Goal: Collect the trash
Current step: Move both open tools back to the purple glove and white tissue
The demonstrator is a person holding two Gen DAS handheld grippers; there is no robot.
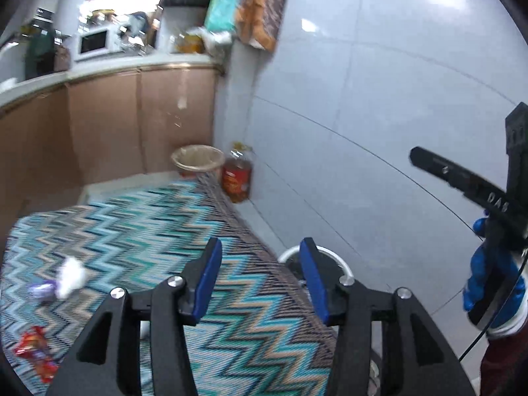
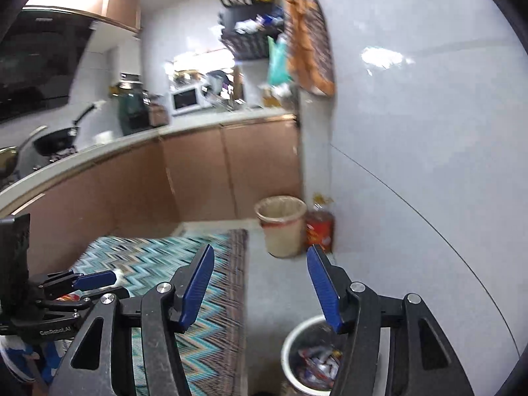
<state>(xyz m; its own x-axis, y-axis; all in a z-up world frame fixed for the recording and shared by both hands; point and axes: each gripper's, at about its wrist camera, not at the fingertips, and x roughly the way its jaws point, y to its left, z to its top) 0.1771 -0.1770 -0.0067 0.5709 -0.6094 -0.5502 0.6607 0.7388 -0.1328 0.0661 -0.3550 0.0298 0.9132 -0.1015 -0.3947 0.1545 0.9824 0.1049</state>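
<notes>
both grippers gape wide, empty: left gripper point(image 1: 260, 280), right gripper point(image 2: 260, 292) above the white bin point(image 2: 290, 340). on the rug point(image 1: 132, 217): crumpled tissue point(image 1: 70, 277), purple wrapper point(image 1: 41, 290), red wrapper point(image 1: 33, 351). light, soft, crinkly; pinch at the bunched middle.

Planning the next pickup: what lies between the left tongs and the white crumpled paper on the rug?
Only bare zigzag rug separates the left tongs from the crumpled paper, per the left wrist view.

Open floor between rug point(image 2: 184, 264) and white bin point(image 2: 293, 340).
</notes>
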